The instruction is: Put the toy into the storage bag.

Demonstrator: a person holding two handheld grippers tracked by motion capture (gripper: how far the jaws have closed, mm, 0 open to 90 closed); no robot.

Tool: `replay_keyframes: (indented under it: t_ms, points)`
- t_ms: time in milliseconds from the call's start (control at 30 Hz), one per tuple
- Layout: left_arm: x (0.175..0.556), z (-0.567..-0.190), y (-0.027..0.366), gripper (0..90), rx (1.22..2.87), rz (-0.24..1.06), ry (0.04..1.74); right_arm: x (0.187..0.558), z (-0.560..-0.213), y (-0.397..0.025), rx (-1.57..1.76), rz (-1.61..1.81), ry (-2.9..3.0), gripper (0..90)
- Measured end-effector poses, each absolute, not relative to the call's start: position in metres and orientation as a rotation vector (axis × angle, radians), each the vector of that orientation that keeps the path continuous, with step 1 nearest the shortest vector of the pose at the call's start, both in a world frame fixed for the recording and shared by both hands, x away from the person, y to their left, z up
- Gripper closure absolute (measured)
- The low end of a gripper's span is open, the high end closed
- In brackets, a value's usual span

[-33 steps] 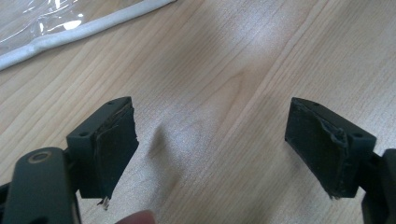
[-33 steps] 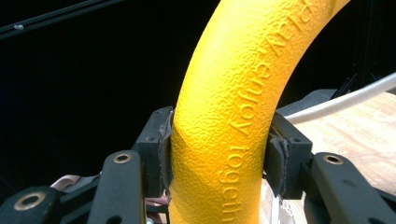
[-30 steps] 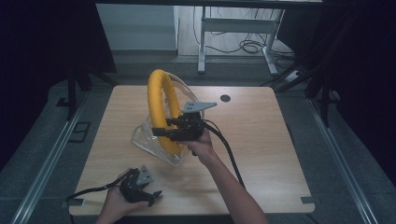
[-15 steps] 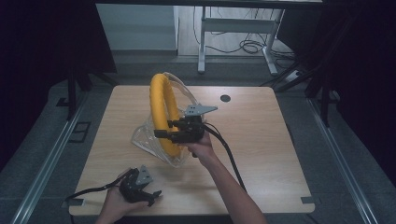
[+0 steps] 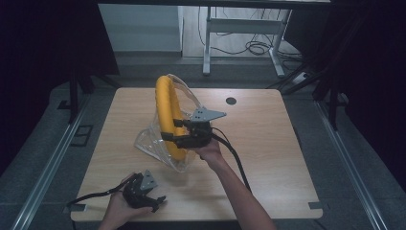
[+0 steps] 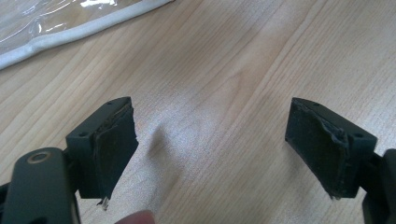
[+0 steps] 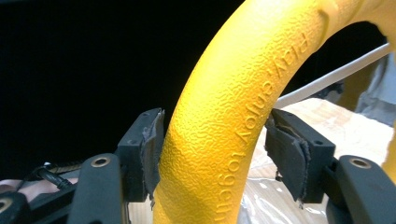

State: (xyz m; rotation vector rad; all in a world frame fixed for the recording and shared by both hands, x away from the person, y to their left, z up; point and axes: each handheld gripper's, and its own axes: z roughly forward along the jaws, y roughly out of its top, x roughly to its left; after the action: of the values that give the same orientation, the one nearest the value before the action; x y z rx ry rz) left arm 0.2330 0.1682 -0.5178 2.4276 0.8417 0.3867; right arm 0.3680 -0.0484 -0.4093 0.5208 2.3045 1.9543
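Yellow ring (image 5: 166, 115) upright (edge-on), right hand-held gripper (image 5: 173, 135) clamping it, left hand-held gripper (image 5: 152, 197) apart

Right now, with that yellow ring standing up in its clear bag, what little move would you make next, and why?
Probably bring the left gripper up to pin the clear bag. It rests open on the table, idle. The right gripper already clamps the yellow ring, which stands upright half out of the bag, so holding the bag down should let the ring slide free.

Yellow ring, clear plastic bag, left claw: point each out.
yellow ring (image 7: 219, 140), right gripper view, textured tube between the jaws.
clear plastic bag (image 5: 149, 142), high view, lower left fold.
left claw (image 6: 210, 154), left gripper view, midway between fingertips.
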Motion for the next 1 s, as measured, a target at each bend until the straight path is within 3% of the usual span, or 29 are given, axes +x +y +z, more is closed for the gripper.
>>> replay_keyframes:
  t_ms: [333,1000]
  points:
    - [0.233,-0.518,0.168,16.4,2.430,0.389,0.838,0.360,-0.402,-0.060,0.496,1.943,2.261,33.5]
    - [0.233,-0.518,0.167,16.4,2.430,0.390,0.848,0.340,-0.421,-0.121,0.557,1.762,2.277,36.5]
